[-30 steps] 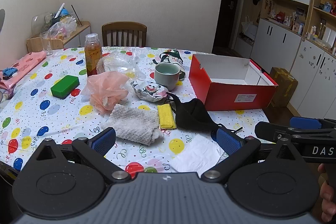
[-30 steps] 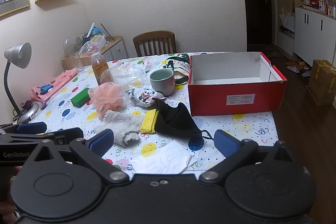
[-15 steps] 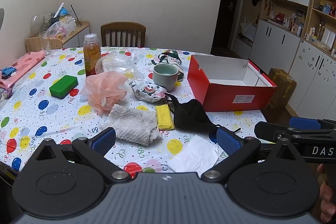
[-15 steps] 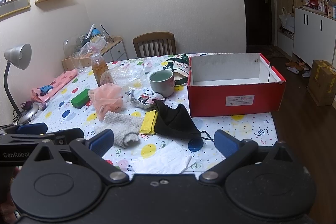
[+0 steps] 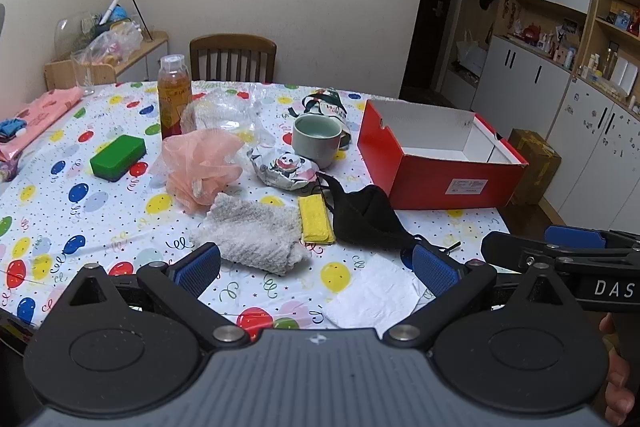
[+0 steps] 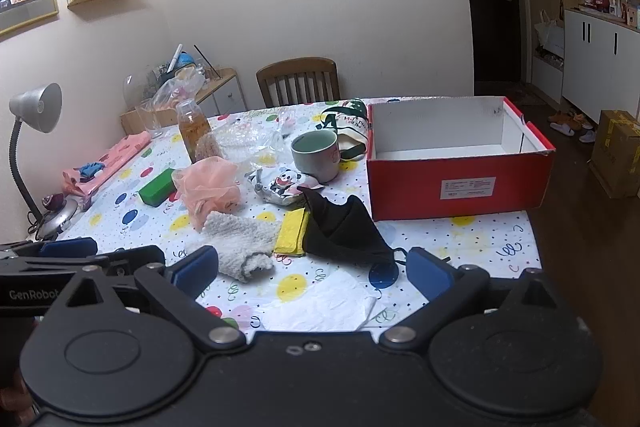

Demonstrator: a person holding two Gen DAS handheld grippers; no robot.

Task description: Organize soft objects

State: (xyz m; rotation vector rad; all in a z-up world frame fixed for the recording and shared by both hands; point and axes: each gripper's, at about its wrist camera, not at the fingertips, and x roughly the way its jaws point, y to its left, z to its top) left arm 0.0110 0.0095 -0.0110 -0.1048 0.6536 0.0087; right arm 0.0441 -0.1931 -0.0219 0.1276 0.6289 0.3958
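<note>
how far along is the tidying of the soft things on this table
Nothing looks done yet: the red box is empty. Nothing is in hand; the left gripper and right gripper are open at the near edge. The black mask, grey cloth, yellow sponge and pink puff lie on the table.

Grey towel [image 5: 254, 237], yellow sponge [image 5: 316, 219], black mask [image 5: 366, 219] side by side

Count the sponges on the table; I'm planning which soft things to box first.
2. The green sponge lies at the left, apart. The yellow sponge lies between the grey cloth and black mask. More may hide under cloths.
</note>
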